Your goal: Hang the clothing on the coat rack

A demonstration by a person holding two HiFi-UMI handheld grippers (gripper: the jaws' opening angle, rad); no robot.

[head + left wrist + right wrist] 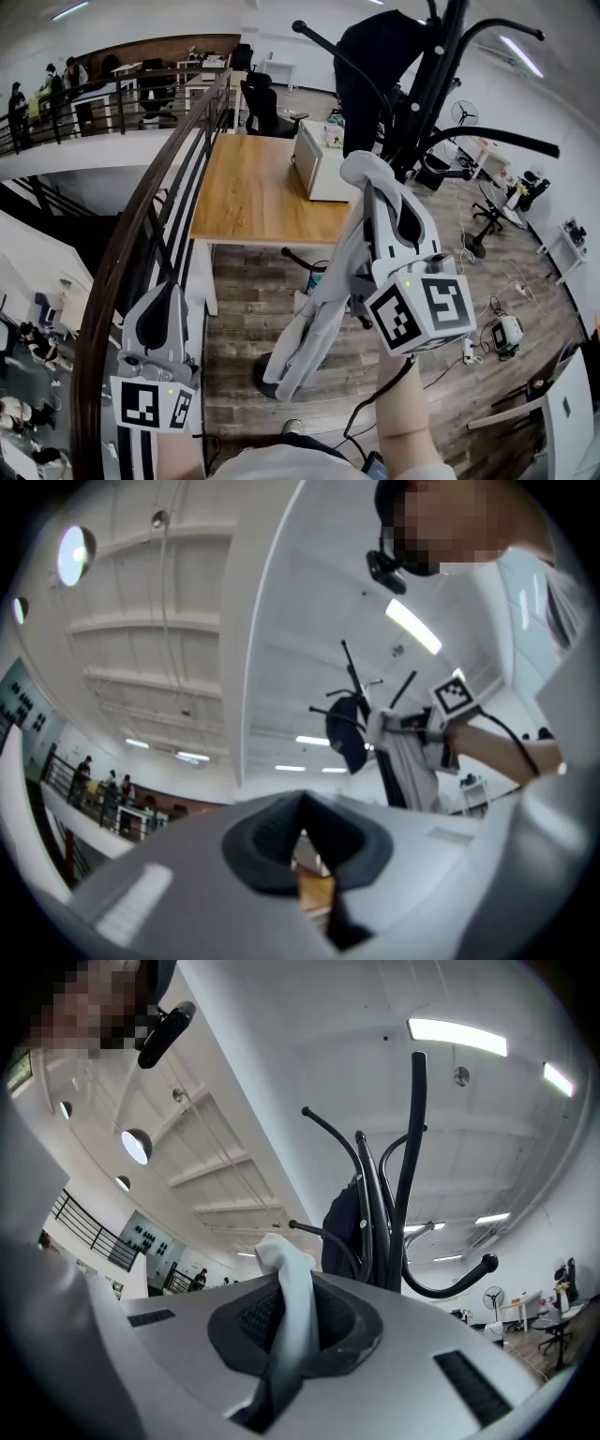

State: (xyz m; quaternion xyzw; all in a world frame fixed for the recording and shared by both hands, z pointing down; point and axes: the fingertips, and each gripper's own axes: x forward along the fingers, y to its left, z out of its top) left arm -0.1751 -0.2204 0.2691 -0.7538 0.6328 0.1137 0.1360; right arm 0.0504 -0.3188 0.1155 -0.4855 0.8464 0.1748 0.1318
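A black coat rack [441, 66] rises at the upper right of the head view, its curved arms [412, 1147] spreading out. A dark garment [375, 66] hangs on it. My right gripper [370, 173] is raised just below and left of the rack, shut on the top of a pale grey-white garment [319, 309] that drapes down toward the floor. In the right gripper view the cloth [291, 1279] is pinched between the pads and pokes out above them. My left gripper [159, 295] hangs low at the left beside the railing, shut with nothing in it.
A dark railing [141, 234] runs along the left, with a drop beyond it. A wooden table [253, 187] carrying a white box [319, 159] stands behind the rack. Office chairs, cables and devices lie on the wood floor to the right.
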